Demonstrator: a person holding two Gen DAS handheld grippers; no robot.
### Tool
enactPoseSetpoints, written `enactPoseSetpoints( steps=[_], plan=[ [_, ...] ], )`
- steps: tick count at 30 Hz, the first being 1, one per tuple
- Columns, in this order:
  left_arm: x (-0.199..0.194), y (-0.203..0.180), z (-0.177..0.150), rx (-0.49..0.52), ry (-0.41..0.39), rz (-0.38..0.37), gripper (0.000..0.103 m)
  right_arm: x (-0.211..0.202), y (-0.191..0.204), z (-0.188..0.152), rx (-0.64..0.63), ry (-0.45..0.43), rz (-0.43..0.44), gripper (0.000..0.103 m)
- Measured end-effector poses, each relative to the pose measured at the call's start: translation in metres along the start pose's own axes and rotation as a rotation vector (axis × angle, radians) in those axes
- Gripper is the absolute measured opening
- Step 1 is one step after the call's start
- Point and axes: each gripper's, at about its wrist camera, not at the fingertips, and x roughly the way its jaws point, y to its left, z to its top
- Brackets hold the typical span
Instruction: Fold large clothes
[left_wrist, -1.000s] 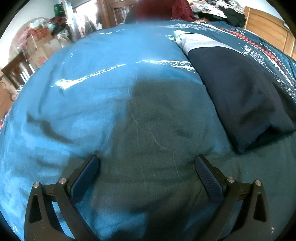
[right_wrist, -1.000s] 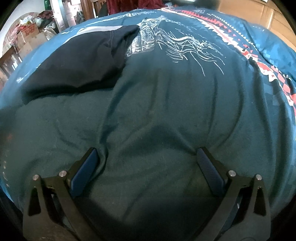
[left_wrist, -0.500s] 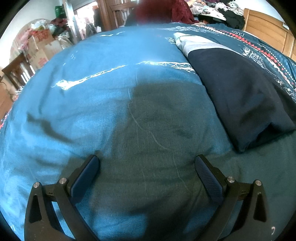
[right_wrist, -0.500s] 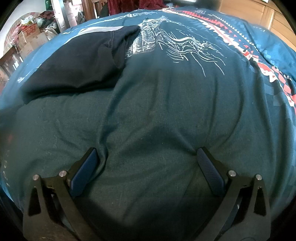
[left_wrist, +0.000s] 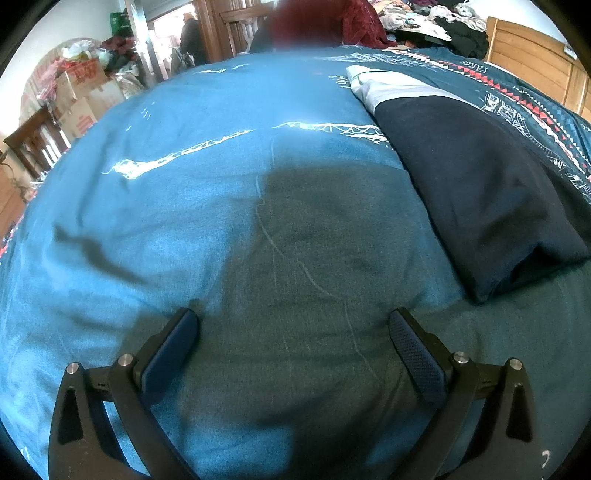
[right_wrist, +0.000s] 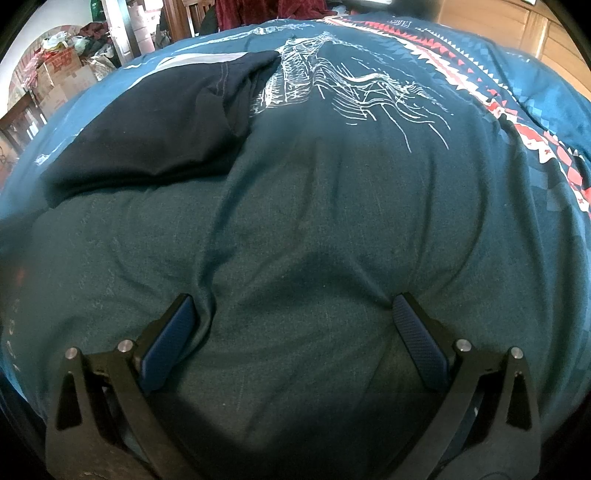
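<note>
Bedroom setting: teal patterned bedspread (left_wrist: 221, 110) over the bed, wooden headboard (left_wrist: 532, 48) at right, stacked cardboard boxes (left_wrist: 85, 99) and a dark wooden chair (left_wrist: 33, 144) at left (daylight enters through the doorway (left_wrist: 173, 22)).

A folded garment (left_wrist: 480, 192) lies on the bed (left_wrist: 184, 206), ahead and right of the left tool (left_wrist: 291, 325), ahead and left of the right tool (right_wrist: 293, 314). Cardboard boxes (left_wrist: 85, 99) stand beyond the bed's left edge.

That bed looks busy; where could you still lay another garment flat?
On the teal bedspread, the stretch left of the folded navy garment is bare, and so is the part between it and the red patterned border. The far clothes heap is crowded.
</note>
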Motion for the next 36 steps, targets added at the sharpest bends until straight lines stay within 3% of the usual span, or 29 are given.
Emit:
enactPoseSetpoints(
  steps=[36],
  plan=[
    [-0.0002, 0.0014, -0.0008, -0.007, -0.007, -0.006, 0.103, -0.0006, 0.0022, 0.0014, -0.014, 0.012, -0.002, 0.103]
  ],
)
